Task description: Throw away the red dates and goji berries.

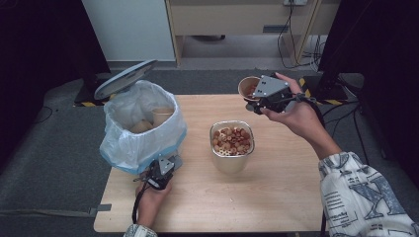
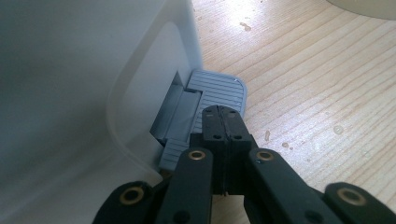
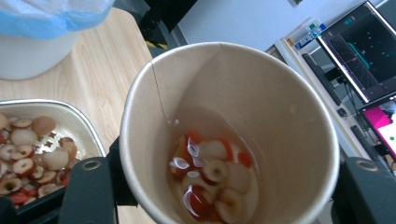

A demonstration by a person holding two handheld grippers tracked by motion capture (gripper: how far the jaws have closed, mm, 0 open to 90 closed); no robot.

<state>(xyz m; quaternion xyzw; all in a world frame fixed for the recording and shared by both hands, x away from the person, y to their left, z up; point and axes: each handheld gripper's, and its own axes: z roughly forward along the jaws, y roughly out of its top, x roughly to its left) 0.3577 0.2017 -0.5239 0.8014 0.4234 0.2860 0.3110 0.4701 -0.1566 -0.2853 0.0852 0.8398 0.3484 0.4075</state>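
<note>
A white pedal bin (image 1: 123, 148) lined with a blue-edged bag stands at the table's left, its grey lid (image 1: 126, 79) raised. My left gripper (image 1: 159, 173) is shut, and its tips (image 2: 223, 112) press on the bin's grey ribbed pedal (image 2: 219, 88). My right gripper (image 1: 253, 101) is shut on a paper cup (image 1: 248, 88) held above the table's far right. In the right gripper view the cup (image 3: 261, 93) tilts and holds liquid with fruit slices (image 3: 210, 177). A steel container (image 1: 232, 162) of dried fruit slices sits mid-table.
Used paper cups (image 1: 162, 114) lie inside the bin. The steel container's rim (image 3: 88, 126) lies below and left of the held cup. Bare wood spreads across the table's front and right (image 1: 276, 197). Cables and black stands crowd the floor behind the table.
</note>
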